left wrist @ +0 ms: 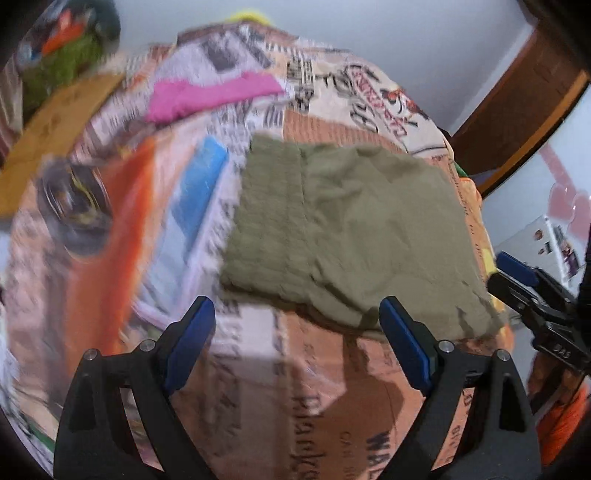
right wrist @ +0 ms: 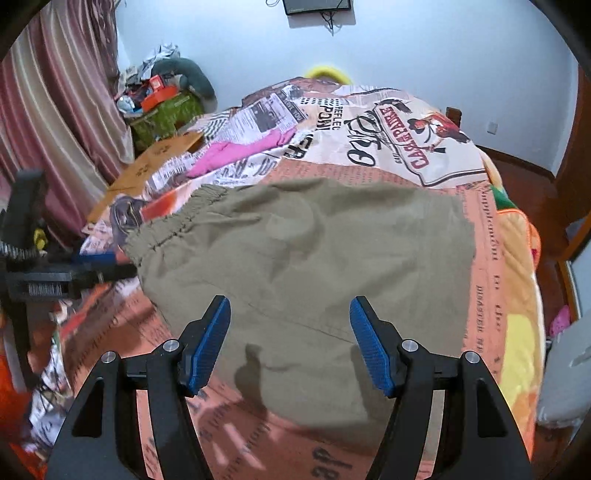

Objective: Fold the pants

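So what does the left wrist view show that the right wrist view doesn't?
Only the left wrist view shows the white printed box at far right. Only the right wrist view shows the striped pink curtain, the dark wall-mounted screen and the pants' elastic waistband. Both show the folded olive-green pants on the newspaper-print bedspread, the pink garment, and both hand-held grippers open, holding nothing.

Black jaws, ribbed blue pads (right wrist: 212,345)

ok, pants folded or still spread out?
Folded: the olive pants lie as one compact rectangle on the bedspread, no separate legs showing, elastic waistband at one end.
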A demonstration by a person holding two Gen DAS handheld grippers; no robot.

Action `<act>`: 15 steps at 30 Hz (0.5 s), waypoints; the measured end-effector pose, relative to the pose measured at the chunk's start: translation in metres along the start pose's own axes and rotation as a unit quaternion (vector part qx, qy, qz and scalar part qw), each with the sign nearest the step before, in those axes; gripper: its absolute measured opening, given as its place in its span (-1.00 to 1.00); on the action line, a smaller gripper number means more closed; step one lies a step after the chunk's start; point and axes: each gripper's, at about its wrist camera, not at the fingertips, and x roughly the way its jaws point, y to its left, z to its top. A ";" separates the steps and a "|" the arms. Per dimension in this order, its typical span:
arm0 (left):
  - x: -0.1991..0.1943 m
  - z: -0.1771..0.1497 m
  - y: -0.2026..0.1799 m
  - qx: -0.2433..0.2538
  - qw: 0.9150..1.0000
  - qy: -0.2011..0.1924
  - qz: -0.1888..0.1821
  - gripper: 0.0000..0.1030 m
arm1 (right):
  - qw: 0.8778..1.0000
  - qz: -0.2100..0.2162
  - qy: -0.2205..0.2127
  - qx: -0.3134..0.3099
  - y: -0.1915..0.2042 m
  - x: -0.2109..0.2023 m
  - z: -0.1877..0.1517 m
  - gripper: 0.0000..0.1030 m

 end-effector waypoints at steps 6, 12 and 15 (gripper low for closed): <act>0.010 -0.012 -0.006 -0.026 0.999 0.010 -0.026 0.77 | 0.999 0.005 0.044 -0.007 0.010 0.036 -0.015 0.23; 0.019 -0.001 0.001 -0.048 0.997 0.024 -0.060 0.77 | 0.998 0.004 0.052 -0.030 0.011 0.042 -0.028 0.23; 0.023 0.007 0.011 -0.081 0.993 0.025 -0.088 0.77 | 0.998 0.015 0.054 -0.018 0.005 0.042 -0.028 0.23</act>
